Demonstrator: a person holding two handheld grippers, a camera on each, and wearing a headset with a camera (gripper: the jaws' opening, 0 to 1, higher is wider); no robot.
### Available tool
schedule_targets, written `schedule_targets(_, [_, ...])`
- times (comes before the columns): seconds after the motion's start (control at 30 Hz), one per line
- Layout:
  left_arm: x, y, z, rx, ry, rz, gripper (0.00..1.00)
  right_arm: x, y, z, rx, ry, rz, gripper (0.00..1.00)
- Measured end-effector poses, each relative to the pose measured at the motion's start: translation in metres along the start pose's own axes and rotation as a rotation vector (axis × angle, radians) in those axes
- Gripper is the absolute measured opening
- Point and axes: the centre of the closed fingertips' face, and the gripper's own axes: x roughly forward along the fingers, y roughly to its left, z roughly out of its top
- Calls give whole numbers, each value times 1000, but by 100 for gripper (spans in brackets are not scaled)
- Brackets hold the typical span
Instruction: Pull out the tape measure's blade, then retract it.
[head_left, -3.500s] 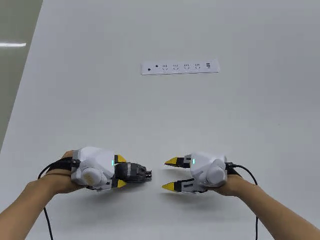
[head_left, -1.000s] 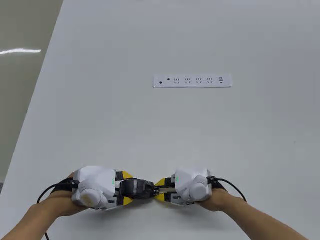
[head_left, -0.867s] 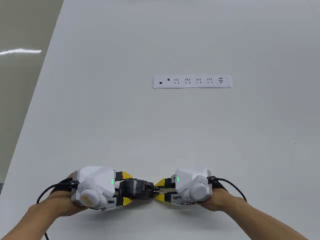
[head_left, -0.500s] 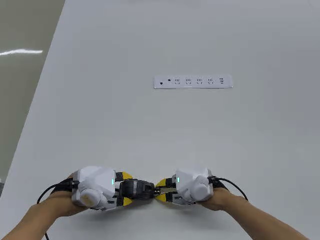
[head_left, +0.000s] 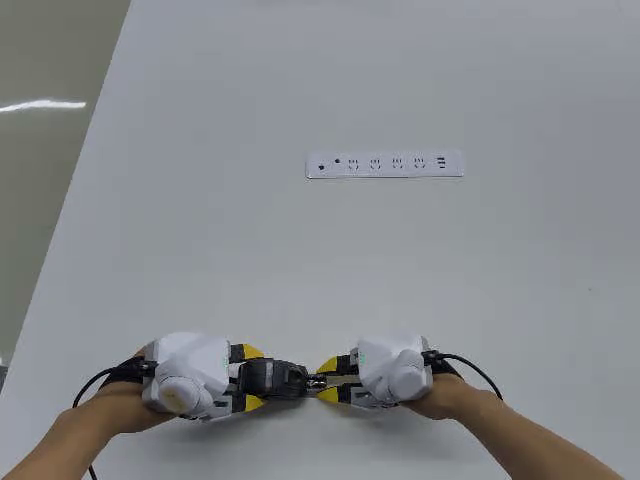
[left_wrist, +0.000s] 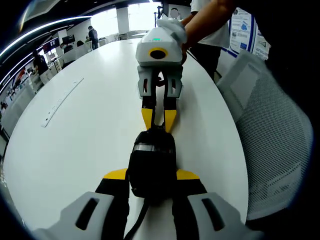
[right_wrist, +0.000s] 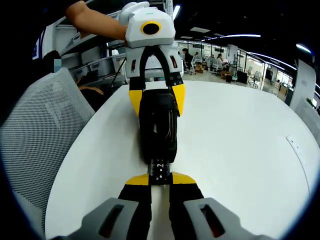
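Note:
A black tape measure (head_left: 272, 378) sits at the near edge of the white table, and my left gripper (head_left: 246, 378) is shut on its body. In the left gripper view the case (left_wrist: 152, 162) fills the gap between the yellow jaws of the left gripper (left_wrist: 150, 175). My right gripper (head_left: 330, 379) faces it from the right, shut on the blade's end. In the right gripper view a short length of blade (right_wrist: 160, 169) marked "2" runs from the case (right_wrist: 157, 125) into the right gripper (right_wrist: 160, 179).
A white power strip (head_left: 385, 164) lies flat further back on the table (head_left: 250, 230). The table's left edge (head_left: 62, 230) drops to a grey floor. A mesh chair (left_wrist: 270, 130) stands close behind the near edge.
The right gripper has come in from the right and shut on the blade's end. Over the last half second it has shifted slightly right, baring a short piece of blade.

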Motion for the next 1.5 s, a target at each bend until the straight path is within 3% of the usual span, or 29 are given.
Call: schedule_targets(1.5, [0,0,1,-16,-2,4,29,-29,-1,-19,2,15,0,10])
